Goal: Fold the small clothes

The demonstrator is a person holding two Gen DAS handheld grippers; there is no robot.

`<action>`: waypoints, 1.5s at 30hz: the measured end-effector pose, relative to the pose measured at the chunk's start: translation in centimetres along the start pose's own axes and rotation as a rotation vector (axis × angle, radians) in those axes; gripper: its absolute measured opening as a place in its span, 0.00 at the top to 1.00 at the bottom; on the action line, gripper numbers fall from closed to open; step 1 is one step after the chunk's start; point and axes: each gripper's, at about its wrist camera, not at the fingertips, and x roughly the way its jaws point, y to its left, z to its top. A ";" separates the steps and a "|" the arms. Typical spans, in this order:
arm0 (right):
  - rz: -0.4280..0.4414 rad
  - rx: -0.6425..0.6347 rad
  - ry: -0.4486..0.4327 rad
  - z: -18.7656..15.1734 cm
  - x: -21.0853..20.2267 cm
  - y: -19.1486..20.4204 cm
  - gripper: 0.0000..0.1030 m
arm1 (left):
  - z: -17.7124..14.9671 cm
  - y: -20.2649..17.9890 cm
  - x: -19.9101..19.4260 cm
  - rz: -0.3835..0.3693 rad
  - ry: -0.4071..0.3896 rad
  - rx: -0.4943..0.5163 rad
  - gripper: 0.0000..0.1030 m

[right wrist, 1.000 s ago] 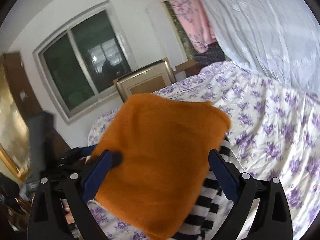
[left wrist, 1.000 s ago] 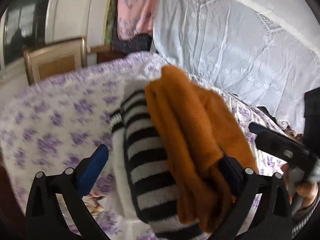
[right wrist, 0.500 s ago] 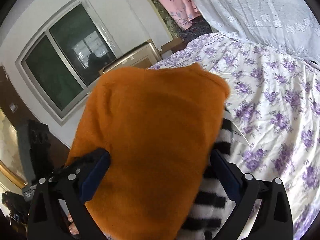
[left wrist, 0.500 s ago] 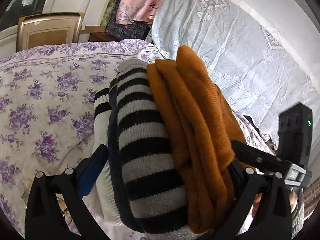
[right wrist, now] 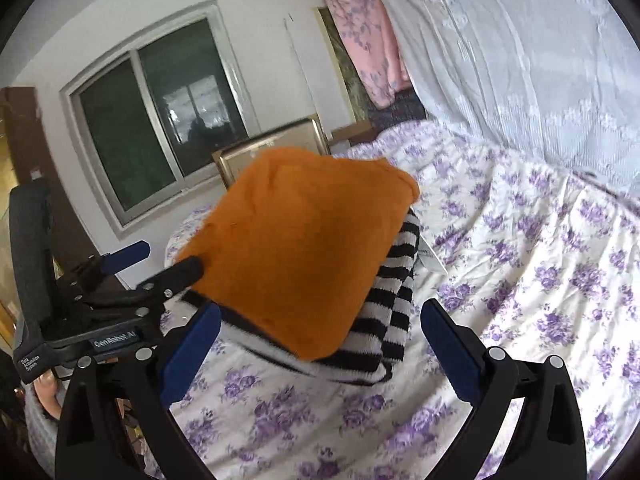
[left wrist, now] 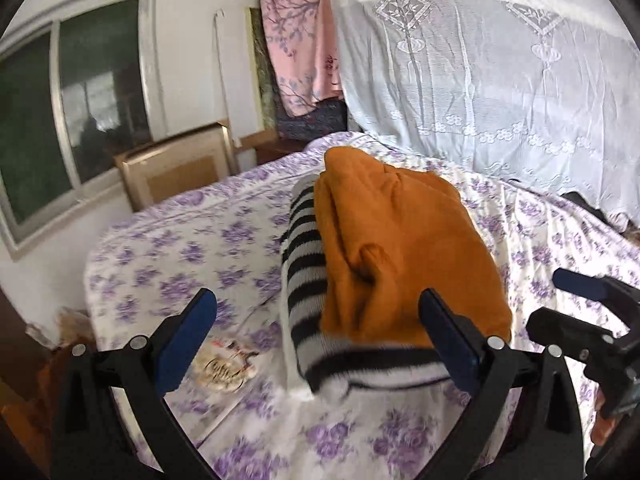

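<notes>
A folded orange knit garment (left wrist: 400,256) lies on top of a folded black-and-white striped garment (left wrist: 308,280) on the flowered bed sheet (left wrist: 180,248). My left gripper (left wrist: 320,328) is open, its blue pads either side of the stack's near end, and drawn back from it. In the right wrist view the same orange garment (right wrist: 304,248) sits on the striped one (right wrist: 388,308). My right gripper (right wrist: 320,344) is open just in front of the stack. The left gripper also shows in the right wrist view (right wrist: 152,264), beside the stack's left edge.
A white lace curtain (left wrist: 500,80) hangs over the far side of the bed. A pink flowered cloth (left wrist: 300,52) hangs at the back wall. A wooden headboard (left wrist: 176,168) and a window (left wrist: 60,100) stand at the left. A printed picture (left wrist: 224,364) lies near the left pad.
The stack was held up between both grippers; now it lies on the bed. Both grippers have pulled back from it and stand open.
</notes>
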 end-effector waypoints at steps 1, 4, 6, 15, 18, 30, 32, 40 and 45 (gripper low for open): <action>0.000 -0.004 -0.013 -0.2 -0.6 0.2 0.03 | -0.2 -0.3 -0.8 0.017 -0.003 0.005 0.04; -0.001 -0.004 -0.046 -0.8 -2.4 0.3 0.03 | -0.8 -1.2 -2.5 0.064 0.003 0.007 0.04; 0.006 0.009 -0.049 -1.1 -3.1 -0.1 0.03 | -1.1 -1.9 -3.6 0.083 0.009 0.007 0.04; 0.053 0.047 -0.024 -1.9 -4.3 -1.0 0.03 | -2.1 -5.0 -7.4 0.223 0.017 0.001 0.04; 0.058 0.001 -0.036 -1.9 -5.3 -0.1 0.03 | -2.0 -5.8 -8.4 0.257 0.005 0.006 0.04; 0.031 -0.032 -0.081 -1.6 -7.5 0.4 0.03 | -1.6 -6.4 -9.8 0.261 -0.004 -0.007 0.04; 0.031 -0.036 -0.084 -1.6 -7.7 0.6 0.03 | -1.6 -6.3 -9.9 0.262 -0.005 -0.011 0.04; 0.033 -0.056 -0.093 -1.5 -8.3 1.0 0.03 | -1.9 -6.7 -9.8 0.252 0.007 -0.006 0.04; 0.033 -0.081 -0.081 -1.7 -8.0 1.5 0.03 | -2.2 -8.1 -9.5 0.255 0.005 0.038 0.04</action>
